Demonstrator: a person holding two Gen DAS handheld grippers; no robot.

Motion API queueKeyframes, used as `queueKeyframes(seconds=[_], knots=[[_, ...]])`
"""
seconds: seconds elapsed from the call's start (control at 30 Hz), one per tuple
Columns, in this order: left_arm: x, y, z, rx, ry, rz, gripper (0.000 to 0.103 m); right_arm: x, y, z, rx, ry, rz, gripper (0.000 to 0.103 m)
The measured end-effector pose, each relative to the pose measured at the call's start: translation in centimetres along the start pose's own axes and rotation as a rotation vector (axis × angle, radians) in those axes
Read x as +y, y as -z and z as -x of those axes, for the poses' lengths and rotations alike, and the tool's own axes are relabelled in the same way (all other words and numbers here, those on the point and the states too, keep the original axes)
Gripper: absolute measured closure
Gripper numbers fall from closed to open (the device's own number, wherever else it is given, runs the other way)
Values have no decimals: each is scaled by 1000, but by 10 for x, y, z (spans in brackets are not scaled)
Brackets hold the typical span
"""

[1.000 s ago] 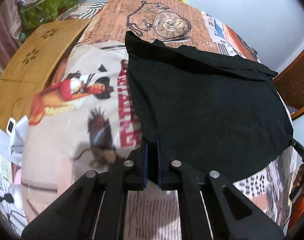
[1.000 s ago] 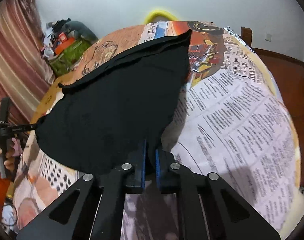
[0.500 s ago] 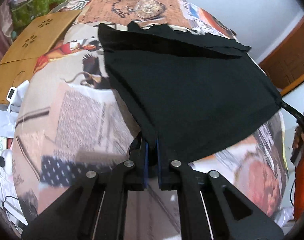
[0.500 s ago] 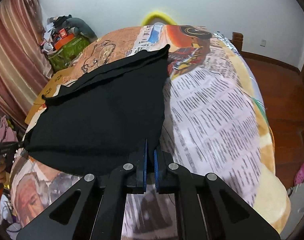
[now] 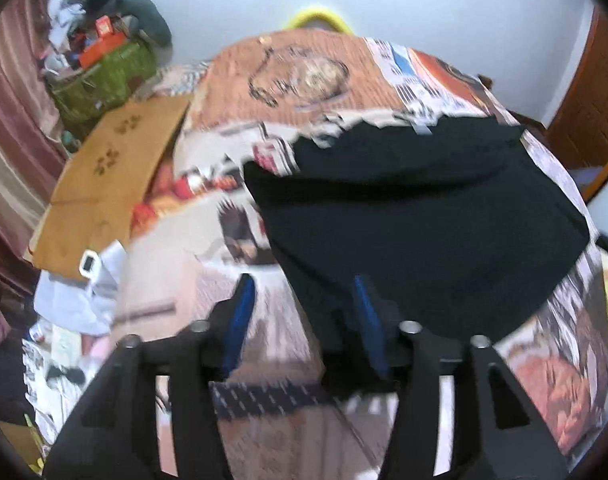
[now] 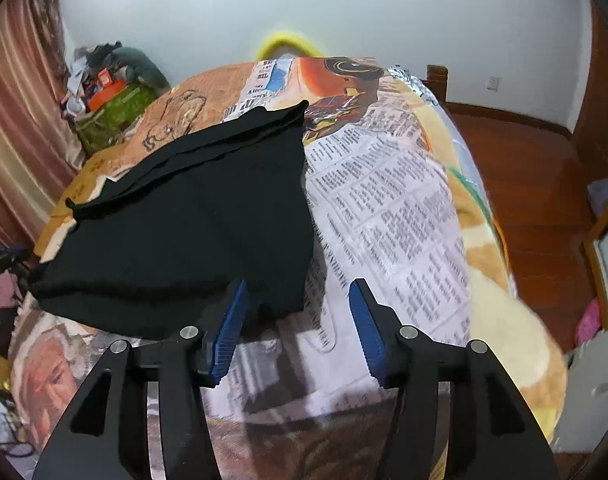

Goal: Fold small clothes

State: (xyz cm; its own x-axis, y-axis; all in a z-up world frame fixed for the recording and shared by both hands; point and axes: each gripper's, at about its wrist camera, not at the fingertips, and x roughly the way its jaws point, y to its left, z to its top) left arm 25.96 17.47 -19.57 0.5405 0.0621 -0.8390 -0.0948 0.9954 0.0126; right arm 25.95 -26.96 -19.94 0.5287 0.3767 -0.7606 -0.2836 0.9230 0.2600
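A black garment (image 5: 419,216) lies spread flat on a bed covered with a newspaper-print blanket (image 5: 288,76). In the left wrist view my left gripper (image 5: 304,300) is open, its blue pads apart, at the garment's near left corner; the right pad overlaps the cloth edge. In the right wrist view the garment (image 6: 200,216) lies left of centre, and my right gripper (image 6: 298,304) is open at its near right corner, which sits between the pads (image 6: 232,316). Nothing is held.
A cardboard sheet (image 5: 108,184) lies at the bed's left edge, with a green basket of clutter (image 5: 104,76) behind it. Curtains hang at the left. A wooden floor (image 6: 531,184) lies right of the bed. A yellow object (image 6: 288,42) stands at the far end.
Both grippers were shut on the garment's near corners and dragged it toward me. Now both have opened and let the garment go; it rests flat.
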Motion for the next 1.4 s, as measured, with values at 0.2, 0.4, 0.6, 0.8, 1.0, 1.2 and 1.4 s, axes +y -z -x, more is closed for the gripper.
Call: queueKeyframes(seconds=[0.2, 0.4, 0.6, 0.8, 1.0, 1.2, 1.4], knots=[[6, -33, -50, 6, -50, -57, 27, 1, 12, -19, 65, -113, -110, 53], [1, -60, -103, 37, -62, -110, 27, 13, 8, -46, 110, -144, -114, 53], [-12, -94, -121, -53, -71, -196, 52, 20, 0, -57, 99, -141, -105, 53], [19, -114, -160, 48, -106, -70, 98, 21, 2, -56, 81, -136, -100, 53], [43, -94, -129, 16, -52, -15, 66, 20, 1, -52, 80, -104, -73, 53], [40, -63, -82, -54, -134, -106, 34, 25, -14, -30, 6, -47, -19, 53], [22, -50, -73, -69, -150, -173, 22, 40, -50, -40, -4, -54, 78, 49]])
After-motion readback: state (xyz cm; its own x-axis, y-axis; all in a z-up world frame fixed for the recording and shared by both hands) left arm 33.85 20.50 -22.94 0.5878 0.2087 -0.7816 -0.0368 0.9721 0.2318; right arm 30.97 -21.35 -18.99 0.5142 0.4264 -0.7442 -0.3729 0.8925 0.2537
